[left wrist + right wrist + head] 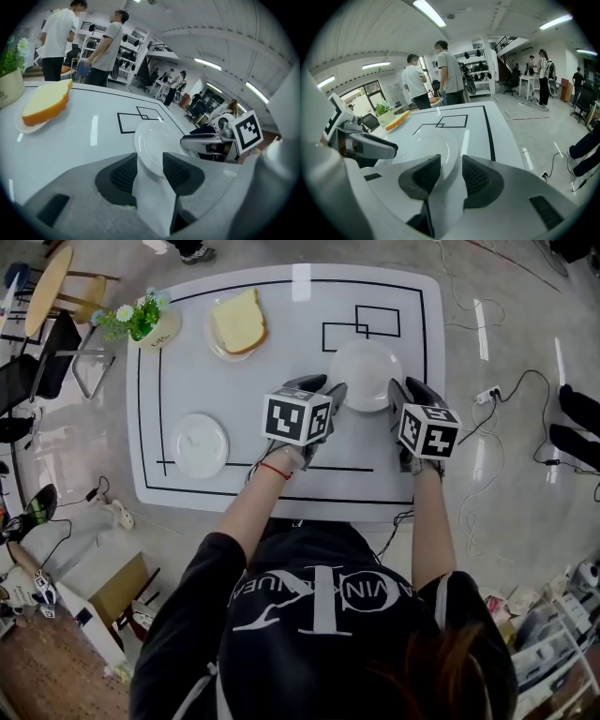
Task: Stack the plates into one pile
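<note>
Plates on a white table point(281, 371) marked with black lines, lying apart and not yet piled. Working at the white plate point(366, 367) lying right of the table's middle, just on the near side of the small black rectangles point(361, 326).

Flanking it from both sides: holding the left gripper point(336, 396) at its left rim and the right gripper point(397, 396) at its right rim, both pointing toward the far side and downward, marker cubes facing up.

Holding the left jaws wide, with the rim sitting in the gap between the dark ribbed pads point(123, 176). Not showing clearly whether either pad is pressing on it. Holding the right jaws wide as well, with the opposite rim running into the gap between their pads point(477, 176). Showing no firm pinch there either.

Lying flat at the near left of the table, well apart from the first: a second white plate point(199, 444), with nothing on it.

Sitting toward the far side, left of middle: a slice of yellow bread point(238, 322) on its own small dish point(216, 345).

Standing at the far left corner: a pot of flowers point(152, 326).

Standing beyond the table's far edge, in both gripper views: two people point(108, 47) in pale shirts.
</note>
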Available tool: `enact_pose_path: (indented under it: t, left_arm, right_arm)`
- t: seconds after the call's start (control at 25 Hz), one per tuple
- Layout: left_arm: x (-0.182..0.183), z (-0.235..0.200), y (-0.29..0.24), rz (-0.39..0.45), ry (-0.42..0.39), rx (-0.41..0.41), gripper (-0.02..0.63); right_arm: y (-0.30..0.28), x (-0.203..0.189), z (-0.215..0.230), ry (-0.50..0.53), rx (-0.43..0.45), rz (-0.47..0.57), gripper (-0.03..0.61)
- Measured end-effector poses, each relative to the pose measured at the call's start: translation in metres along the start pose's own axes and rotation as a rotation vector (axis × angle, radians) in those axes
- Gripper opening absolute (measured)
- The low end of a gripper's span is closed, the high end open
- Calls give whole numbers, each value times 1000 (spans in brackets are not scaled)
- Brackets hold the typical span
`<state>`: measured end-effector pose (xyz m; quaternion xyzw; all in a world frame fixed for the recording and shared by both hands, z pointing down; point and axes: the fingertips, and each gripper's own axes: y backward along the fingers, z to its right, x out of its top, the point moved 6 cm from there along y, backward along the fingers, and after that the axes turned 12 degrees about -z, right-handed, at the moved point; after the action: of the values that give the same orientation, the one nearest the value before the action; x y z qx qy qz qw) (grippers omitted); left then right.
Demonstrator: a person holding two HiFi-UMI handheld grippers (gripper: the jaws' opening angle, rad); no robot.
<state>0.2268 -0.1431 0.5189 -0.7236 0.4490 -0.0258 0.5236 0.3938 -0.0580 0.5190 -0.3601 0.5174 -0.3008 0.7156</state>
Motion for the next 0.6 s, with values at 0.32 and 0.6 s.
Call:
enact_pose_path:
  t: [0.32,0.6]
  left_arm:
    - [4,-1,-5,1,81,-6,173]
    - [2,-3,-4,36,146,1,161]
  right_arm:
    - [-3,2,0,8,24,-25,141]
    - [-3,1,-5,-6,60,-38,114]
